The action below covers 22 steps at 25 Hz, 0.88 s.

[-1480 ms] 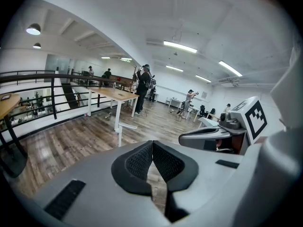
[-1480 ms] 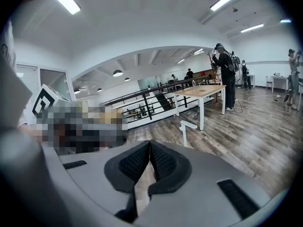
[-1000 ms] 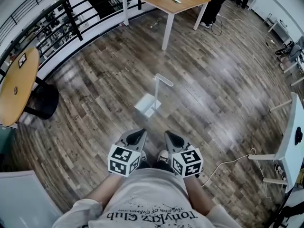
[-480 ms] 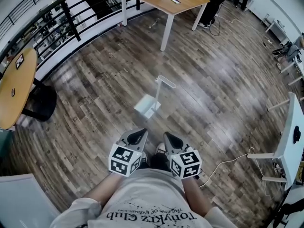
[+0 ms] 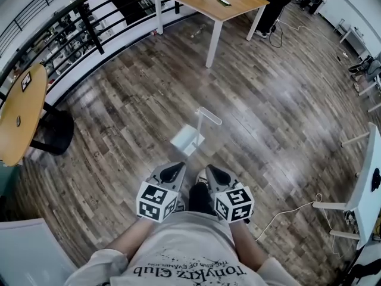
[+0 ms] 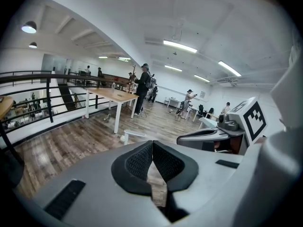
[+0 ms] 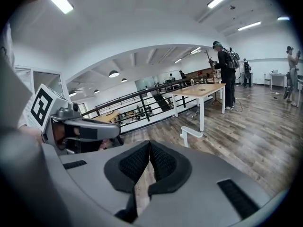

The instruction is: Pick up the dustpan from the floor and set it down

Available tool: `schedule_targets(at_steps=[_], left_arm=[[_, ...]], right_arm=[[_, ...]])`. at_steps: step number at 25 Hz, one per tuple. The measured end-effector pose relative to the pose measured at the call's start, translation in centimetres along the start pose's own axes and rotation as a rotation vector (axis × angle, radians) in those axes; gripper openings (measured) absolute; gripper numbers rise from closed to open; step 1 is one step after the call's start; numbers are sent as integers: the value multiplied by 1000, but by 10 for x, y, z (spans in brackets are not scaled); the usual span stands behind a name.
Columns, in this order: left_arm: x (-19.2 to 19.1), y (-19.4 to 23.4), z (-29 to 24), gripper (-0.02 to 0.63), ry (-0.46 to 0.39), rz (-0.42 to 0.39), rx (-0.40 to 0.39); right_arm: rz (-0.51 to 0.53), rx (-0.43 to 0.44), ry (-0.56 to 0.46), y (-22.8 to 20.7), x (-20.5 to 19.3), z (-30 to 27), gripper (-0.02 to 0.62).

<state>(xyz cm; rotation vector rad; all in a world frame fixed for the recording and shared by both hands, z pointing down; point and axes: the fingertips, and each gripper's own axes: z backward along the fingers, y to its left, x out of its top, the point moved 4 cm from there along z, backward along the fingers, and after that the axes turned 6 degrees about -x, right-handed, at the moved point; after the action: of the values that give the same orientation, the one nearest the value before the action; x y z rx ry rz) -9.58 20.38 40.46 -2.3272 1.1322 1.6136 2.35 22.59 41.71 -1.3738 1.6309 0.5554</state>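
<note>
From the head view, the white dustpan (image 5: 189, 139) stood on the wooden floor (image 5: 119, 112) ahead of the person, apart from the left tool (image 5: 172, 170) and right tool (image 5: 213, 173), held side by side near the waist. The left gripper view showed its tool pressed together on nothing. The right gripper view showed the same. The approach looked to be in hand; next, one tool must spread and lower around the raised handle (image 5: 209, 115)

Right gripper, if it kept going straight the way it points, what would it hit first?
Probably the white dustpan standing on the wood floor, or the floor just short of it; the right gripper tilts downward and depth is unclear. Nothing else lies between.
</note>
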Motion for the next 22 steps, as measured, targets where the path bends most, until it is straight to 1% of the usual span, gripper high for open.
schedule_targets(at_steps=[3,7,14,22], left_arm=[[19,11,-21,25,-6,2,8],[41,18,-53,25,-11,2,15],[68,25,-101,25,-11,2,30],[84,25,-136,25,-19,12,85]], right_arm=[[16,6,-8,-24,22,-17,25],[19,3,-7,-59,41,-32,25],[17,33,6,-106,57,-57,25],[33,92,-2,-143,75,-75,25]])
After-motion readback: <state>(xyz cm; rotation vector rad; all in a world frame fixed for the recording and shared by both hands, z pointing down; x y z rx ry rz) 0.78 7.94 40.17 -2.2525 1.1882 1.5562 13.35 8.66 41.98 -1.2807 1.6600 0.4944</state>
